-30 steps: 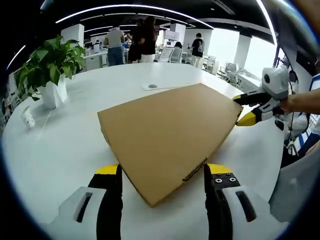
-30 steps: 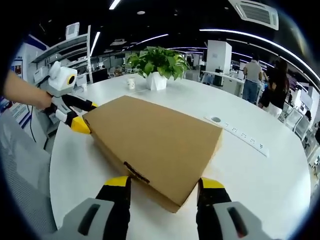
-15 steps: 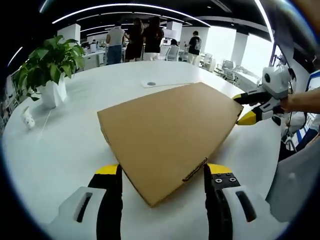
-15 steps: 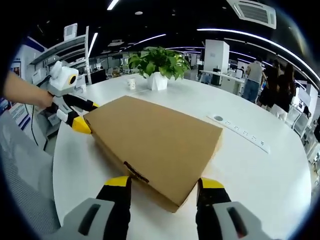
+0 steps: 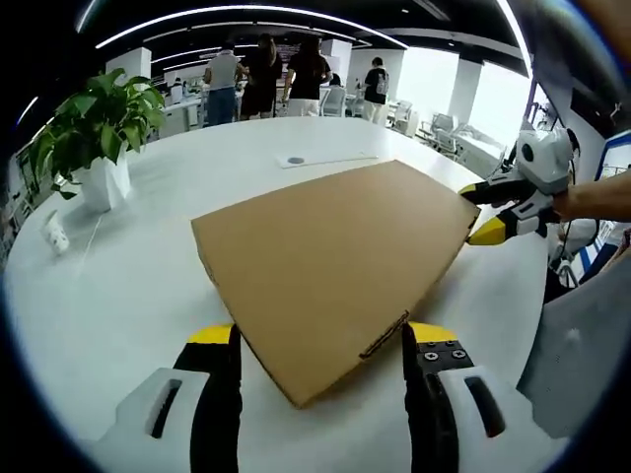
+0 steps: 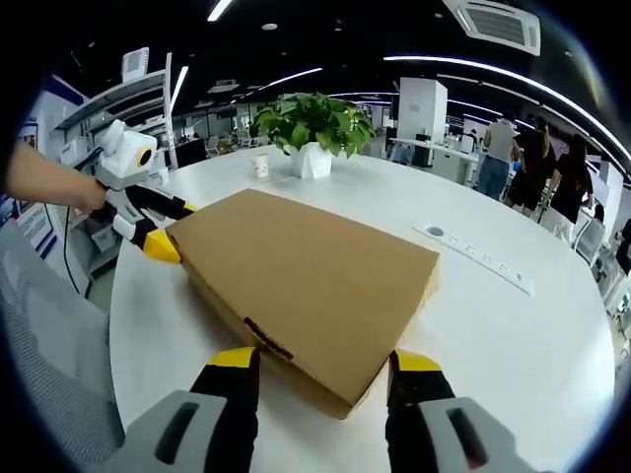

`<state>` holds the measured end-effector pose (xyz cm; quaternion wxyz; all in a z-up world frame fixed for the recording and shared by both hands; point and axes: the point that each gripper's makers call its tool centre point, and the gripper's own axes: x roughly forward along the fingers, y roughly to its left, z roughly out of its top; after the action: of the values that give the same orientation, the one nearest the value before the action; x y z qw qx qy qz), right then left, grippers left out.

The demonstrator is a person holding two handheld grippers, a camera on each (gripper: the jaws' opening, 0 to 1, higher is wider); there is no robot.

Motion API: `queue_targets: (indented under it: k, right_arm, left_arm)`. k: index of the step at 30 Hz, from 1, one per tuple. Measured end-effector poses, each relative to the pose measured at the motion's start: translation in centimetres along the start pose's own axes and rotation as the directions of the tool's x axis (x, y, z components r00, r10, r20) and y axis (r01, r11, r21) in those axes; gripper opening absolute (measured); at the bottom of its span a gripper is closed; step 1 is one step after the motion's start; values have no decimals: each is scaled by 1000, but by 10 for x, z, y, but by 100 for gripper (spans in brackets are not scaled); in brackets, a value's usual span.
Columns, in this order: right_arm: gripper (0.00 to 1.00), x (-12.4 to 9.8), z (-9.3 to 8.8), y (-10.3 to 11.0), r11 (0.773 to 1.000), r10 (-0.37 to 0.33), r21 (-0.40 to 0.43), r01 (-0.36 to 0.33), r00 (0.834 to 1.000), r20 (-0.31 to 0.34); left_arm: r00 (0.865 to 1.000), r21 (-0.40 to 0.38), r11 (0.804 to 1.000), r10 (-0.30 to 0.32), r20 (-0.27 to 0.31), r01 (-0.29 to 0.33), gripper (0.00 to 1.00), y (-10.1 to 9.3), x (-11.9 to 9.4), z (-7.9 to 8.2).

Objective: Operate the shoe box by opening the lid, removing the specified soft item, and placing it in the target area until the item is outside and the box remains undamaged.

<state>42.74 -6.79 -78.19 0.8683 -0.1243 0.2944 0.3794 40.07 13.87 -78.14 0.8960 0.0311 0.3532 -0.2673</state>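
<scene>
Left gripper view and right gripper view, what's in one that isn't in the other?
Left gripper view: the right gripper at a corner of the box, and bright windows. Right gripper view: the left gripper at another corner, a ceiling vent and shelves. Both: the shut brown box, the plant, the white table and people far behind.
</scene>
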Motion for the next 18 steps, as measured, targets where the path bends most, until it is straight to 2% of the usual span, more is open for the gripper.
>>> queue_targets:
  k: [18]
  right_arm:
    - [49,-2,-2,27,999,-31,24,31,999,13]
  left_arm:
    - [999,26,999,-29,-22,30,67,7,-17,-12]
